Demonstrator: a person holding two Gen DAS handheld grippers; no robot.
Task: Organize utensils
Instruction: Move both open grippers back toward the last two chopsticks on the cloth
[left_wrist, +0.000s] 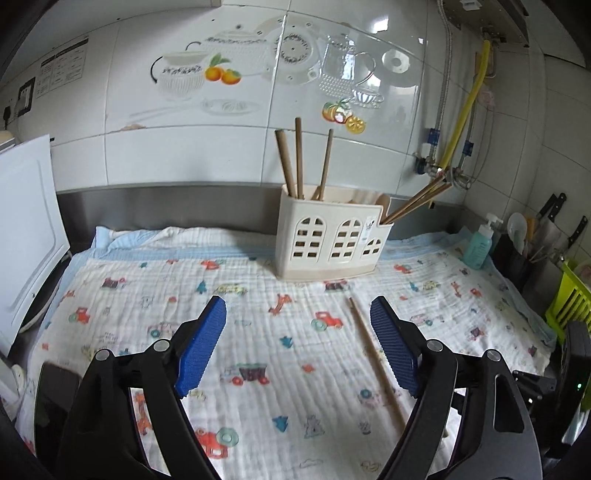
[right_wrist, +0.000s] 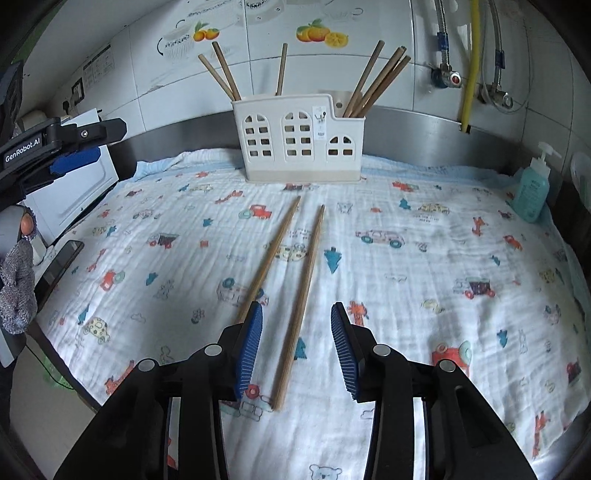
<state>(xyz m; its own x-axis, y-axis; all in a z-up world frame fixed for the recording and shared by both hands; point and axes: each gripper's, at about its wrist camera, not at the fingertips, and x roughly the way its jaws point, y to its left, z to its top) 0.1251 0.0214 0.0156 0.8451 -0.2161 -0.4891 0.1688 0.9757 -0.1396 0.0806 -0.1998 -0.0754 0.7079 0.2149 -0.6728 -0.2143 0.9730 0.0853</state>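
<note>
Right gripper (right_wrist: 297, 347) blue pads spread, hovering over near end of one wooden chopstick (right_wrist: 301, 299) | second wooden chopstick (right_wrist: 271, 254) just left, both flat on white vehicle-print cloth (right_wrist: 424, 280) | cream plastic window-cutout utensil holder (right_wrist: 299, 147) far centre, holding upright chopsticks | left gripper (left_wrist: 297, 334) spread, holding nothing

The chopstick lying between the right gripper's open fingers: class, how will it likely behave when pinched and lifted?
The chopstick looks like thin, straight wood, so probably stiff and light. Held near its thick end by the right gripper, it may droop or pivot. Its narrow sides could slip or roll on the soft printed cloth before the pads close.
</note>
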